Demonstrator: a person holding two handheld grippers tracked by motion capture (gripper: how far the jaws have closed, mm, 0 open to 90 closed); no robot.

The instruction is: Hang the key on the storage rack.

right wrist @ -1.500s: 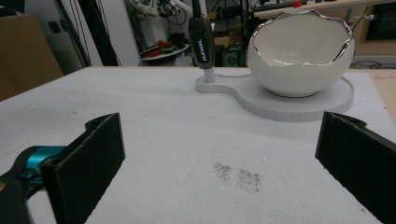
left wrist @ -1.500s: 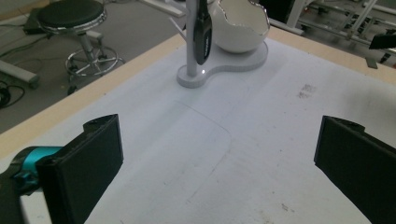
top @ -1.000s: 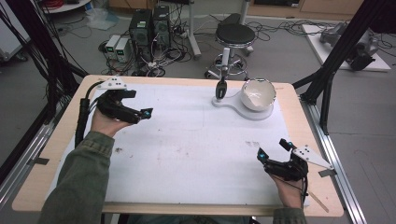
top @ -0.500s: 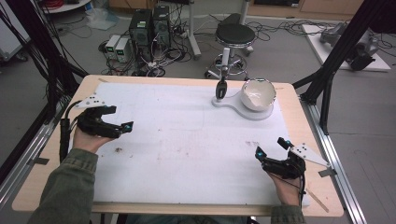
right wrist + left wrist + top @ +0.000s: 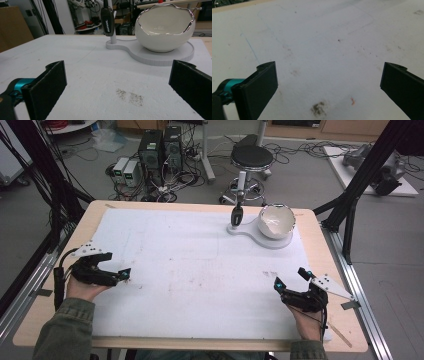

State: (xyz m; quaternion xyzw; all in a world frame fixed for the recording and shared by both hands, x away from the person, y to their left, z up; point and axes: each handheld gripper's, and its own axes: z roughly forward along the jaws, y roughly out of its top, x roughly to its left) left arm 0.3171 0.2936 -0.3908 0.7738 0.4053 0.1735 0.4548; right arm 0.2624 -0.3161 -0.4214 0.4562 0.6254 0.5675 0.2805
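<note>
In the high view, the left gripper (image 5: 117,276) lies low over the white sheet (image 5: 200,270) that covers the desk (image 5: 90,220), near its left edge, with the person's hand behind it. The right gripper (image 5: 291,279) rests near the front right corner of the sheet, jaws spread wide and empty. Ahead of the right gripper and a little to its left, well apart from it, a white bowl (image 5: 276,220) with a jagged, eggshell-like rim sits on a white stand (image 5: 260,239). A black-handled tool (image 5: 236,213) stands upright in the narrow end of that stand, just left of the bowl. The left gripper is far from all of these, across the sheet.

In the left gripper view, the left gripper (image 5: 329,82) has its two black jaws wide apart with nothing between them. Below and ahead of it lies the bare sheet (image 5: 324,37), marked with faint stains and a dark smudge close to the jaws.

In the right gripper view, the right gripper (image 5: 117,82) is likewise wide and empty. Straight ahead and slightly right, the bowl (image 5: 165,32) sits on the round end of the stand (image 5: 150,58), and the tool (image 5: 107,21) rises from the stand's small end, ahead and near centre. A dusting of dark specks (image 5: 128,96) lies on the sheet just in front of the jaws.
</note>
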